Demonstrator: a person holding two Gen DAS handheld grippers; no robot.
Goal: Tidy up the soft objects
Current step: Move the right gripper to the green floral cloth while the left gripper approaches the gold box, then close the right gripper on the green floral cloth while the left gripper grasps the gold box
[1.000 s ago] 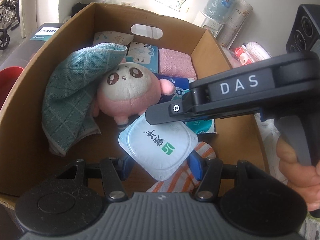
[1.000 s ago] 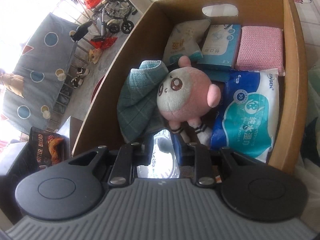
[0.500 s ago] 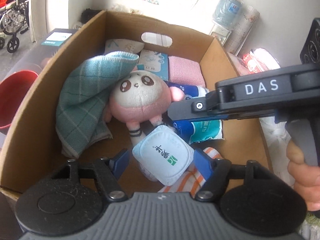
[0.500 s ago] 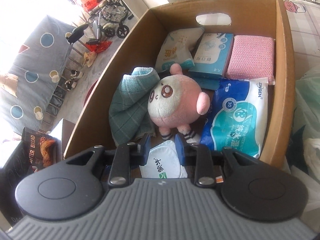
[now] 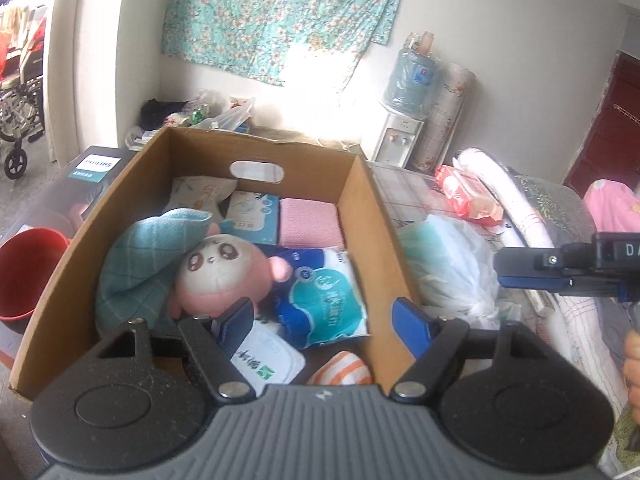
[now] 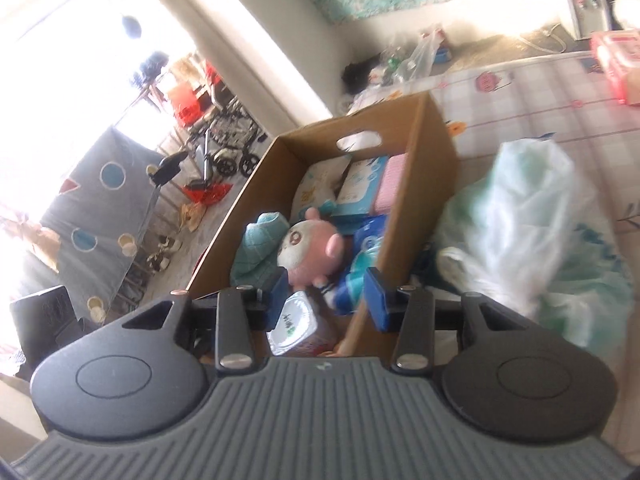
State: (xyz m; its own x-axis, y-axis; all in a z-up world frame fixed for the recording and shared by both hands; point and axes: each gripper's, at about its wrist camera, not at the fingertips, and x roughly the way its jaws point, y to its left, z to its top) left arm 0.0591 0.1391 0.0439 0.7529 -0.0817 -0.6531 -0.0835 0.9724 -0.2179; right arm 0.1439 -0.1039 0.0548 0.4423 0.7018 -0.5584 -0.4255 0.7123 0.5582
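A cardboard box (image 5: 376, 216) (image 6: 432, 152) holds a pink plush toy (image 5: 224, 276) (image 6: 304, 252), a teal cloth (image 5: 140, 256), a blue and white tissue pack (image 5: 324, 300), a pink cloth (image 5: 310, 224), a white soft pack with green print (image 5: 268, 360) (image 6: 294, 322) and an orange striped cloth (image 5: 340, 368). My left gripper (image 5: 324, 316) is open and empty above the box's near end. My right gripper (image 6: 326, 294) is open and empty, raised above the box's near right corner. It also shows at the right in the left wrist view (image 5: 560, 268).
A pale plastic bag (image 5: 448, 268) (image 6: 528, 224) lies right of the box on a checked cover. A red bucket (image 5: 28, 272) and a dark Philips carton (image 5: 92, 172) stand left of the box. A water dispenser (image 5: 404, 128) stands by the far wall.
Both grippers have opened and pulled up and back from the box. The white soft pack they held now lies in the box's near end.
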